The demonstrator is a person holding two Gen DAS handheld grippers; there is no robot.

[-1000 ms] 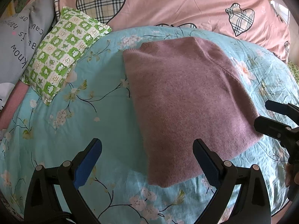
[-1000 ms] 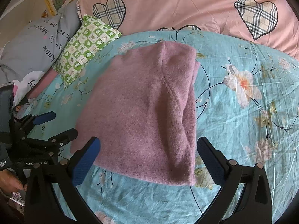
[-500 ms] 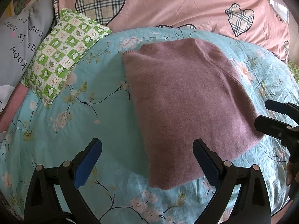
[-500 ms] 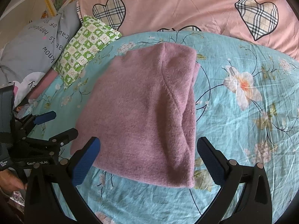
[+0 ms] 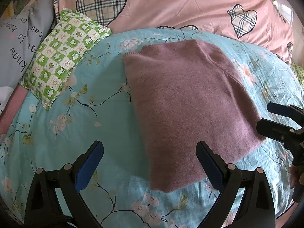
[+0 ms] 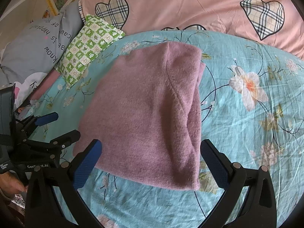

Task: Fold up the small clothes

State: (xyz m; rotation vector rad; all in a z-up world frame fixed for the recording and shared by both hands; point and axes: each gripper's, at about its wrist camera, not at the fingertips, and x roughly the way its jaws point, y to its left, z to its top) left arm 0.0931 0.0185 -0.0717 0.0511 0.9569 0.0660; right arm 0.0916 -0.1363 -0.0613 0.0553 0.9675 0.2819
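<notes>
A mauve knit sweater [image 5: 190,102] lies folded flat on the turquoise floral bedsheet [image 5: 85,125]; it also shows in the right wrist view [image 6: 148,117]. My left gripper [image 5: 150,163] is open and empty, hovering above the sweater's near left corner. My right gripper [image 6: 151,161] is open and empty, above the sweater's near hem. The right gripper shows at the right edge of the left wrist view [image 5: 273,119], beside the sweater's right corner. The left gripper shows at the left of the right wrist view [image 6: 60,125].
A green checked pillow [image 5: 62,57] and a grey printed pillow [image 5: 17,45] lie at the back left. A pink duvet with plaid hearts [image 5: 171,5] covers the back of the bed. The same bedsheet [image 6: 247,114] extends to the right of the sweater.
Both views have shifted very slightly back from the sweater. The sweater has not moved and both grippers stay open.
</notes>
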